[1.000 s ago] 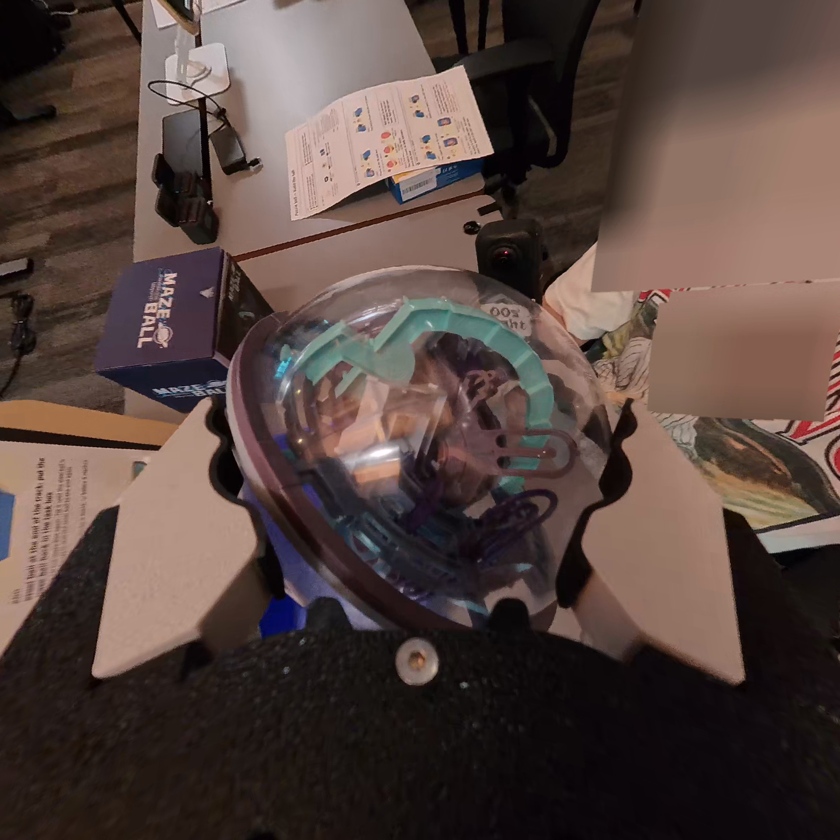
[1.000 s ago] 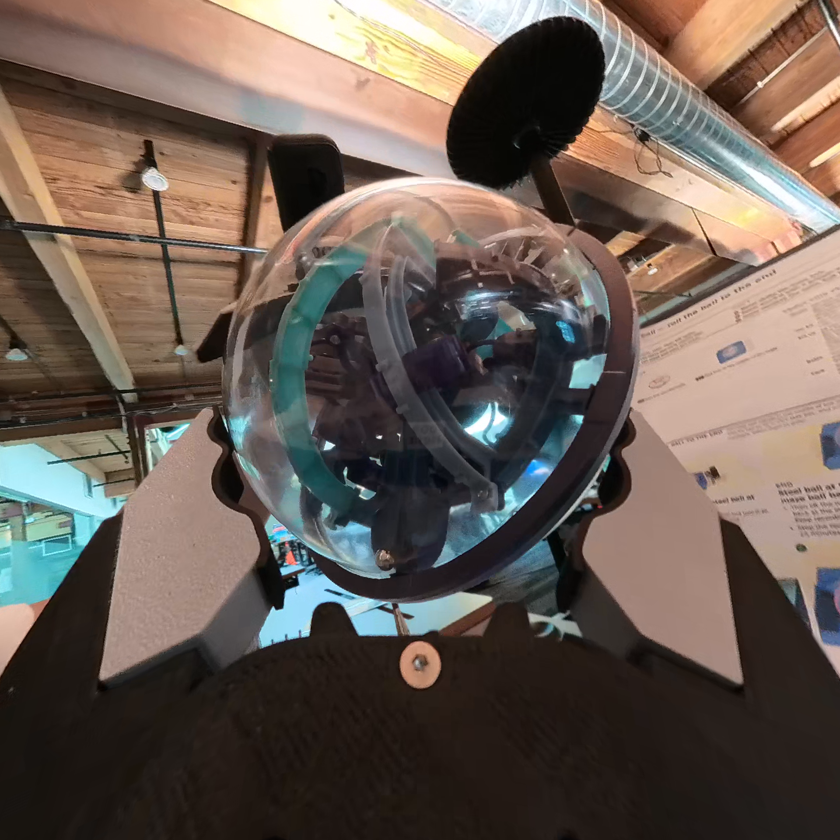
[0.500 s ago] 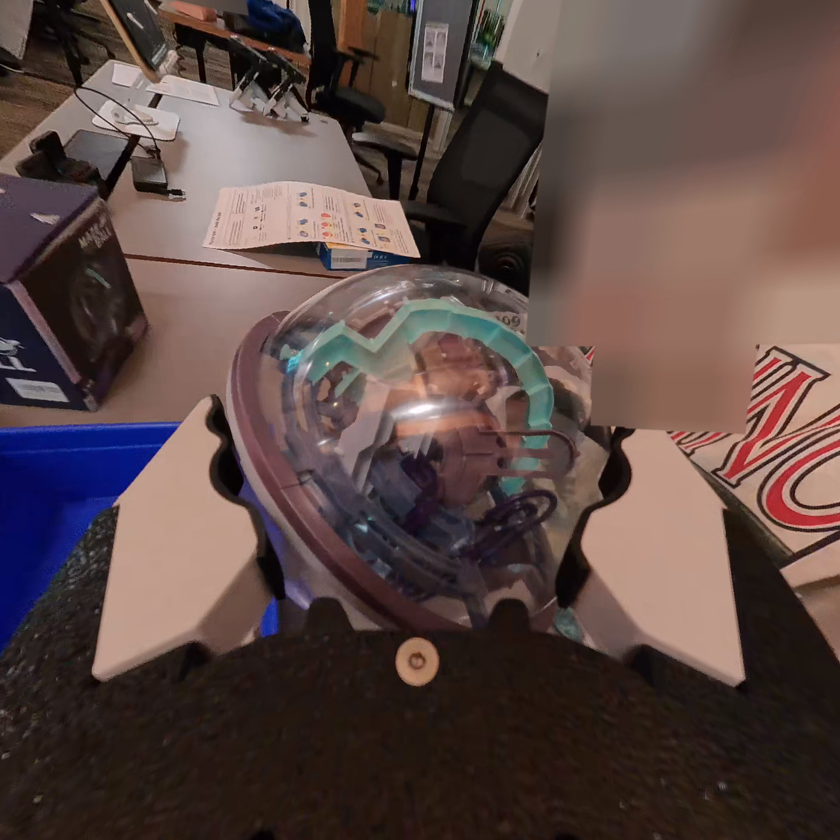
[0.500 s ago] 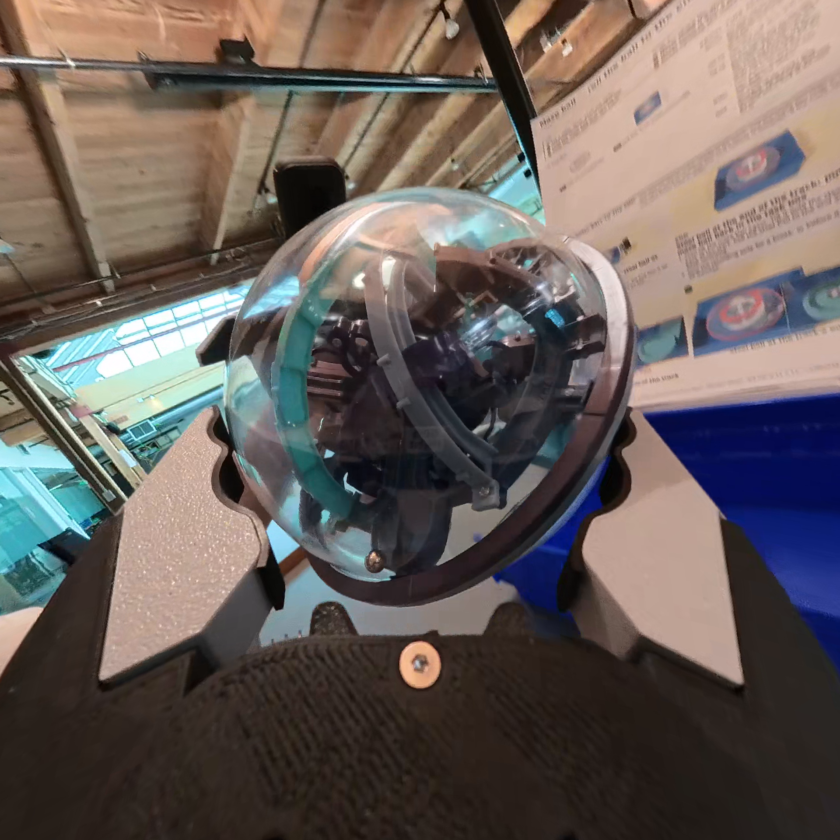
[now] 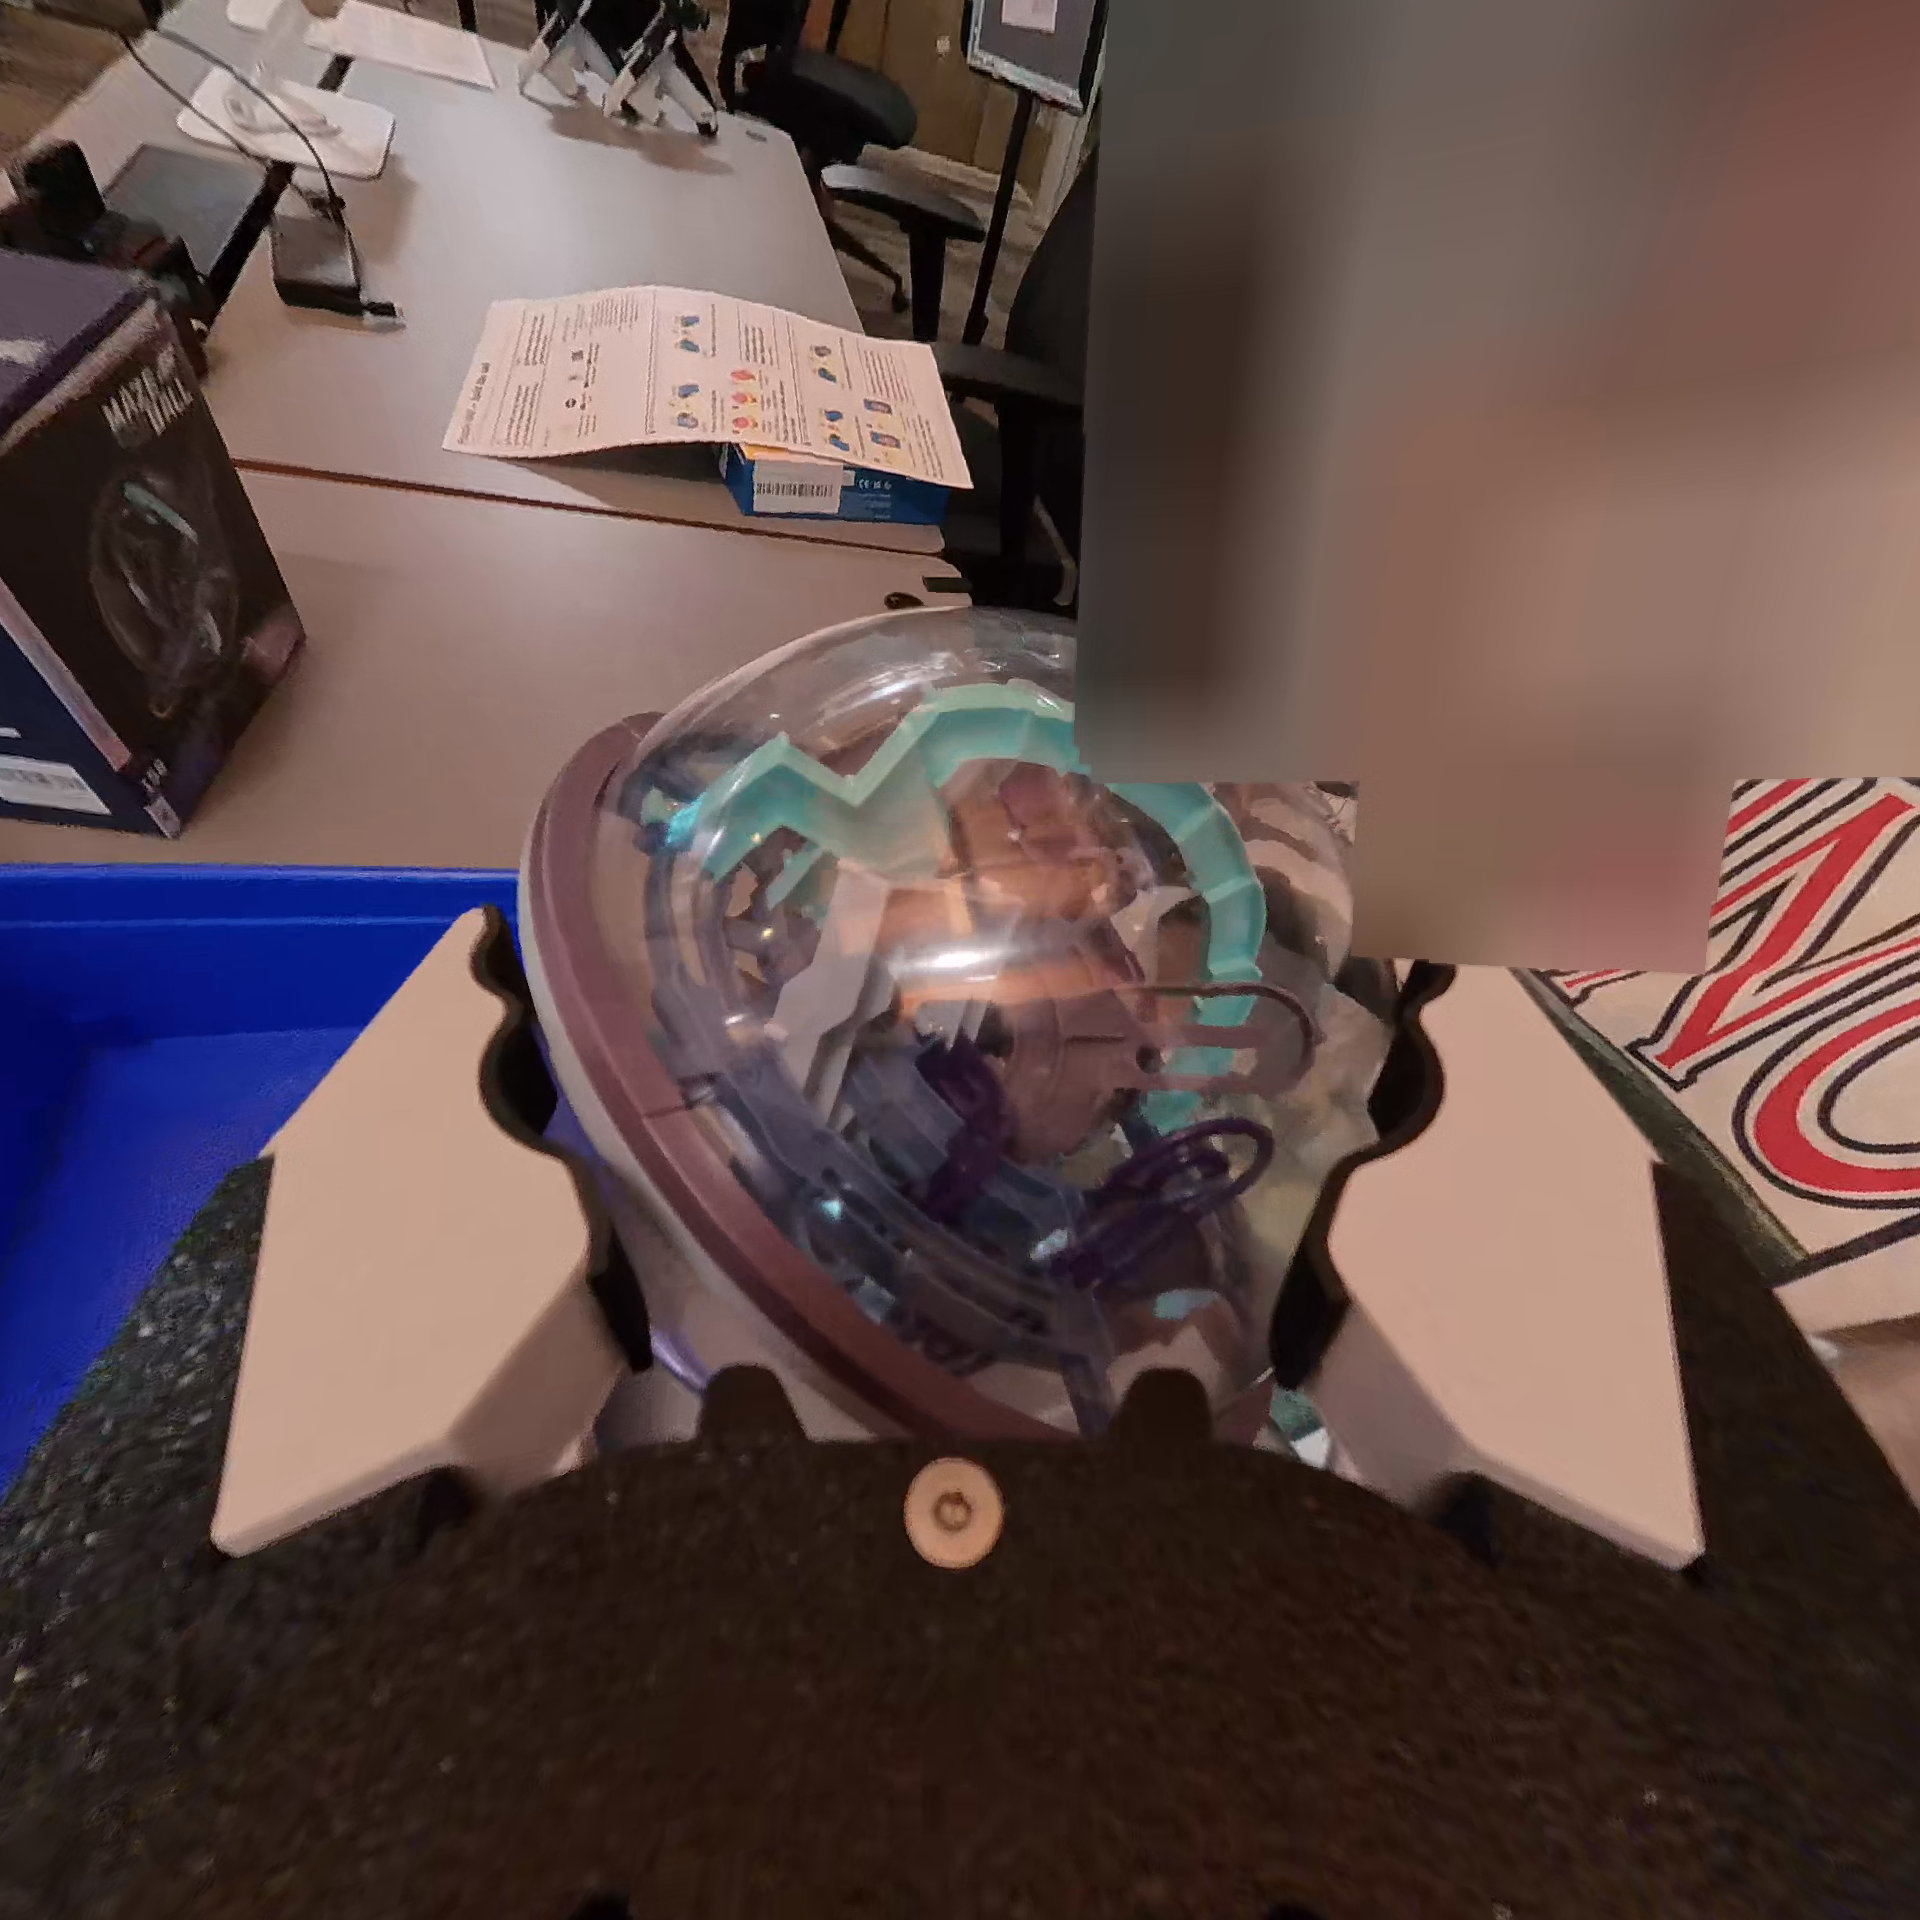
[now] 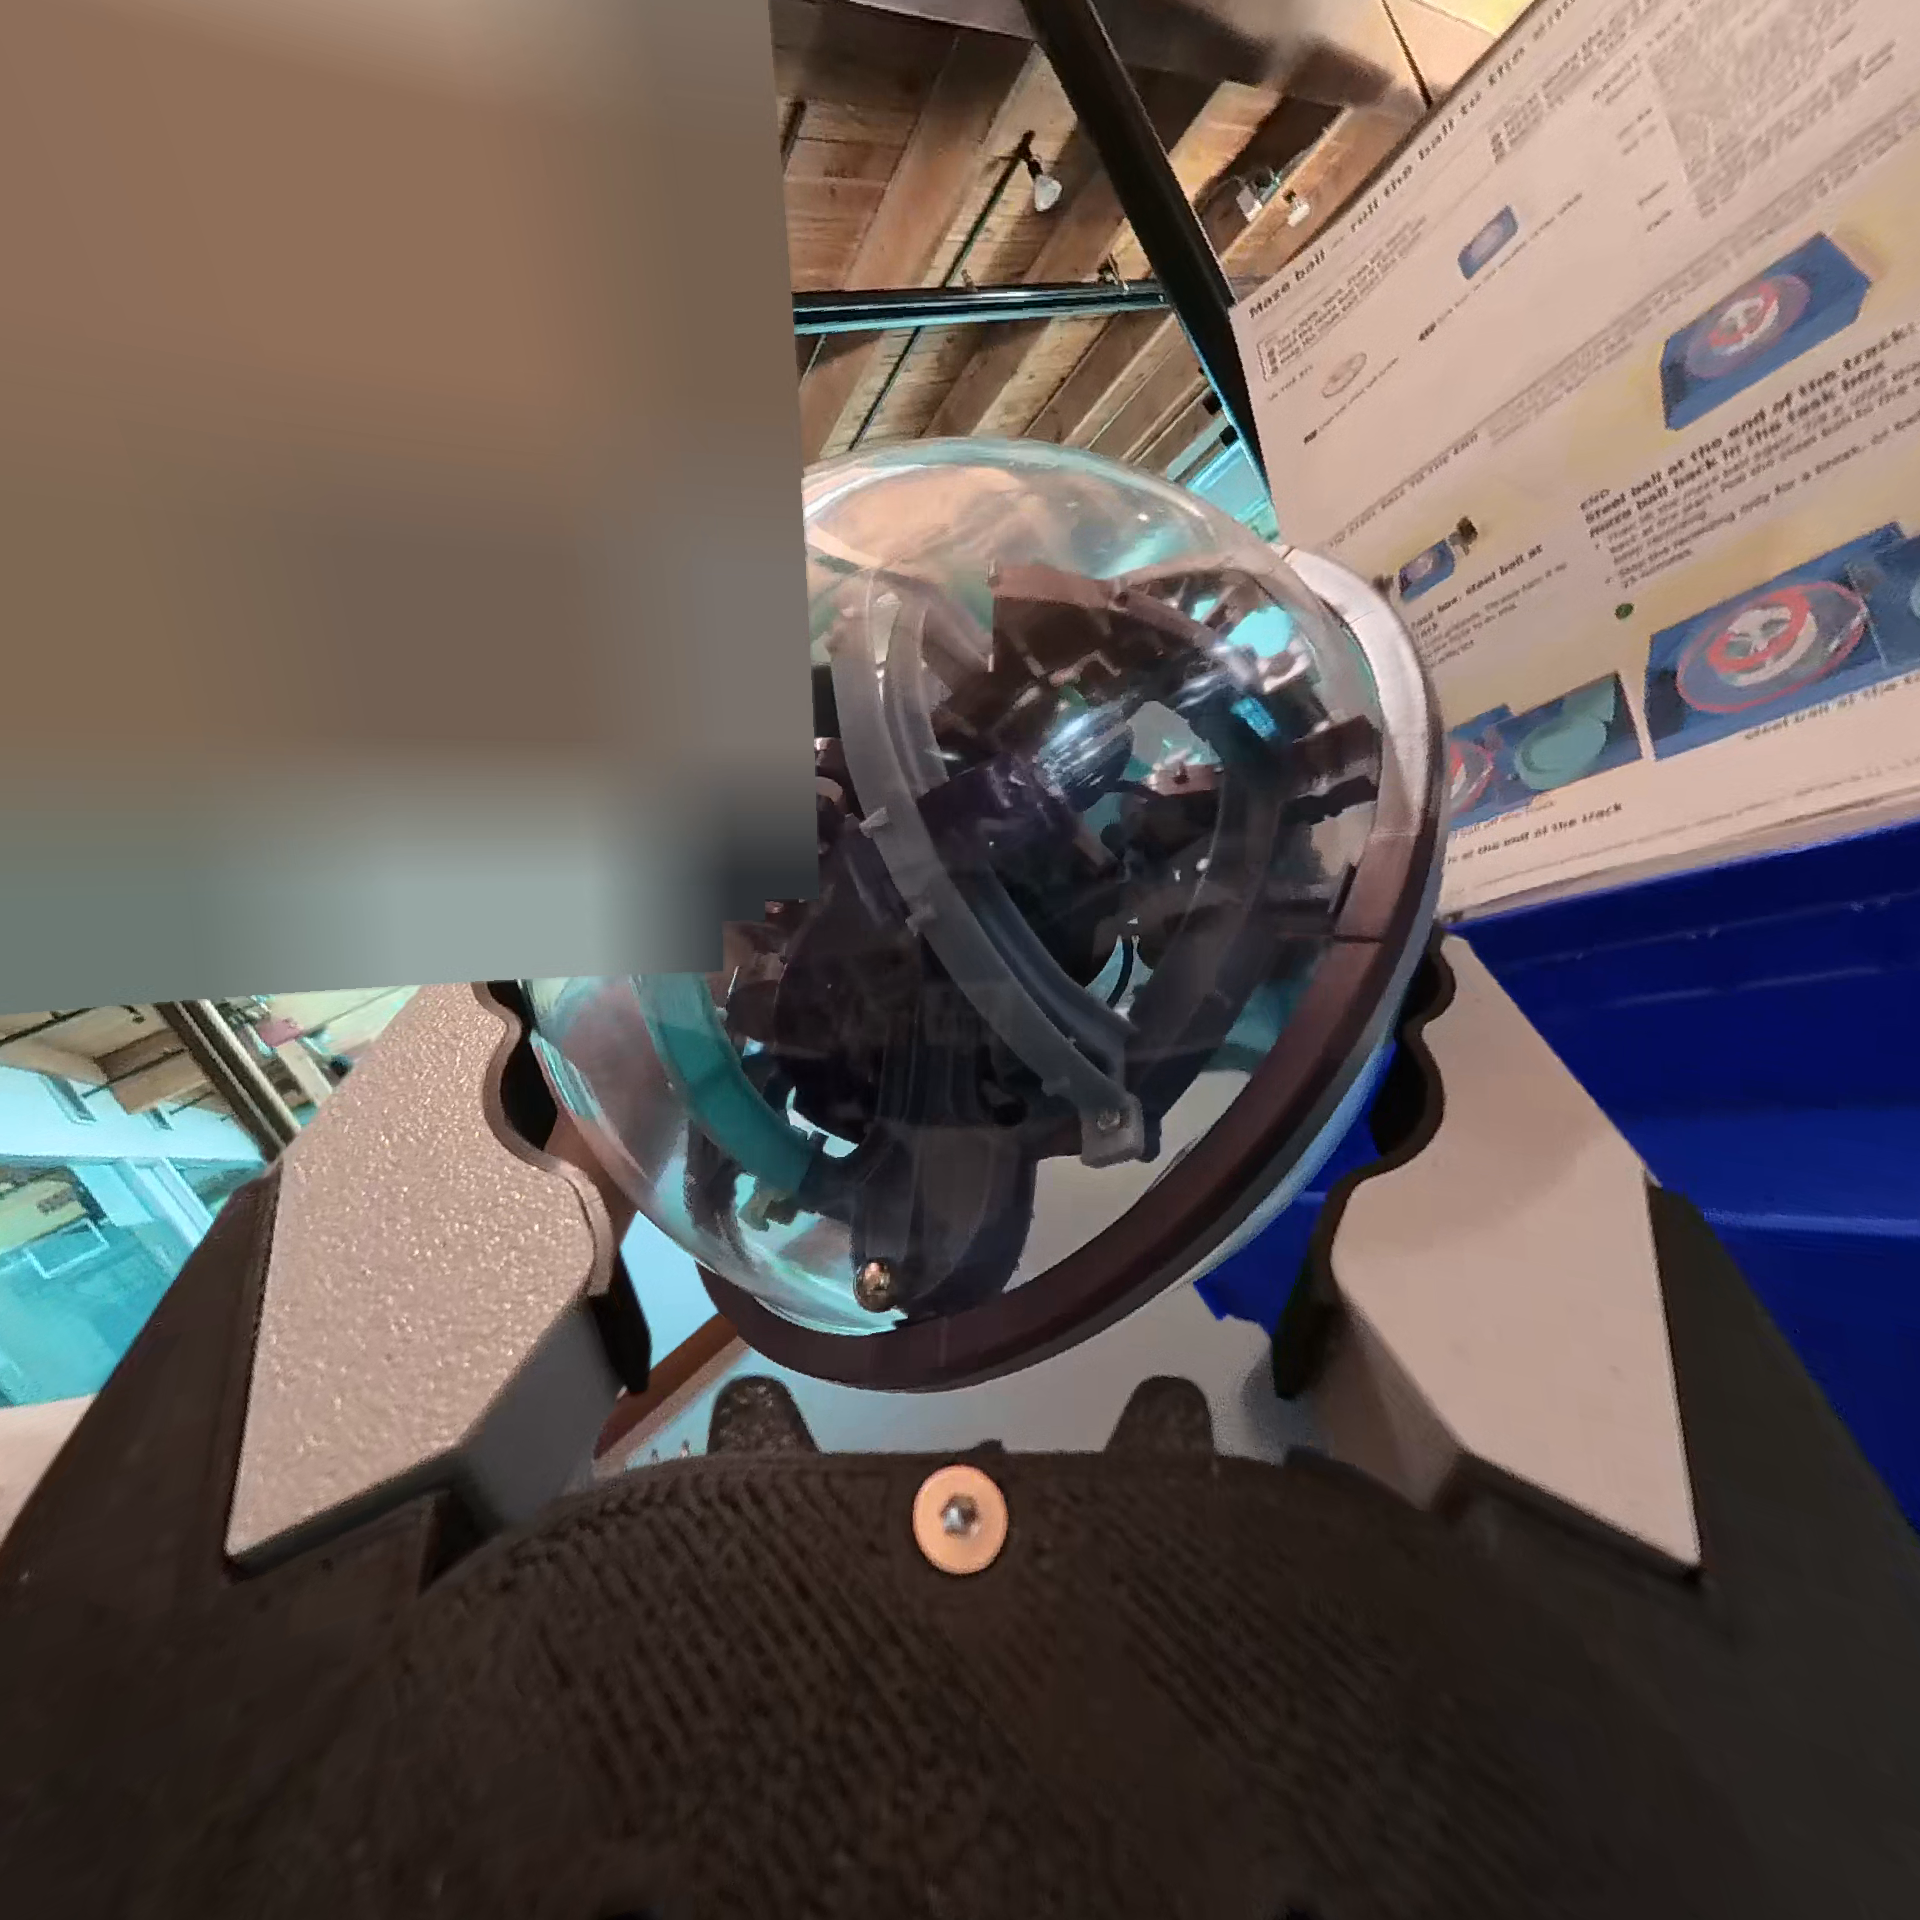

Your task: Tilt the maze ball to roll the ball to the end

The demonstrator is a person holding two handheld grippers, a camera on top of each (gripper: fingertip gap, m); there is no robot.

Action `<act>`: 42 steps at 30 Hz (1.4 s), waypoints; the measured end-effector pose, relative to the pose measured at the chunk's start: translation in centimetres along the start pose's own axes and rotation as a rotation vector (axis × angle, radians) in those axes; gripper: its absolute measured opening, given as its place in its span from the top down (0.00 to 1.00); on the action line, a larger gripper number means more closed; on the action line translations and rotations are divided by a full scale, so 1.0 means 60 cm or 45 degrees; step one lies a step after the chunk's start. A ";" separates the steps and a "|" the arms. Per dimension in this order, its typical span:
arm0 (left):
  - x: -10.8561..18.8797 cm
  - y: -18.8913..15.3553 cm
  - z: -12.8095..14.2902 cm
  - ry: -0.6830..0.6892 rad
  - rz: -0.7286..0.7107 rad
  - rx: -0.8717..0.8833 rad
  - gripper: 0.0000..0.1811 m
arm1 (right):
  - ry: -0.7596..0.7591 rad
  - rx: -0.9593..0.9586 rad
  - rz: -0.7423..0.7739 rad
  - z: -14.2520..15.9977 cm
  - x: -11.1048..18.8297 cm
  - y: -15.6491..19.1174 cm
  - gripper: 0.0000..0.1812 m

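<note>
The maze ball (image 5: pixel 935 1018) is a clear sphere with a dark equator ring and teal, purple and grey tracks inside. It is held in the air between both grippers. My left gripper (image 5: pixel 956 1049) is shut on it from one side. My right gripper (image 6: pixel 966 1049) is shut on the same maze ball (image 6: pixel 1091 935) from the other side. A small steel ball (image 6: pixel 871 1281) sits low inside the sphere, near the dark ring, in the right wrist view. Blurred patches hide part of the sphere in both views.
A blue bin (image 5: pixel 156 1039) lies below left and also shows in the right wrist view (image 6: pixel 1714 1091). On the grey table (image 5: pixel 520 644) are a dark product box (image 5: pixel 114 623) and a folded leaflet (image 5: pixel 707 384). A printed instruction board (image 6: pixel 1610 468) stands behind the bin. Office chairs (image 5: pixel 894 145) stand beyond.
Both grippers rotated together with the maze ball. The left view swung up from the table edge toward the room. The right view swung from the ceiling toward the board and bin. The grip stayed shut.
</note>
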State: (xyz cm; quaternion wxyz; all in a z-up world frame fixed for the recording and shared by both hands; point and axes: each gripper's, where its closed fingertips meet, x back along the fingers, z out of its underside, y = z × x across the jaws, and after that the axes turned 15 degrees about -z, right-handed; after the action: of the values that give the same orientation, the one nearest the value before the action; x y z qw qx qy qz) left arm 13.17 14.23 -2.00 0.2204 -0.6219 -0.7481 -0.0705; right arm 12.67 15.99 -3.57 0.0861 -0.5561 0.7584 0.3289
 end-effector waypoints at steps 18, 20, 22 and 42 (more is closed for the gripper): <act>-0.008 -0.015 0.041 -0.198 0.045 0.256 0.13 | 0.278 -0.135 0.104 0.037 0.033 0.009 0.13; -0.004 -0.012 0.034 -0.302 0.031 0.220 0.14 | 0.262 -0.033 0.078 0.026 0.029 0.007 0.13; 0.002 -0.012 0.021 -0.366 0.011 0.147 0.13 | 0.194 0.080 0.031 0.010 0.021 0.008 0.13; 0.048 -0.100 -0.159 -0.130 -0.259 -0.947 0.14 | -0.376 0.814 -0.510 -0.159 -0.043 0.105 0.13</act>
State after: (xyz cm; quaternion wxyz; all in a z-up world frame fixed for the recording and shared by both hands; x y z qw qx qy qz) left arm 9.35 11.90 8.76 -0.0659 -0.5846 -0.7394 -0.3274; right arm 10.20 13.40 7.56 0.4250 -0.5848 0.6787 0.1295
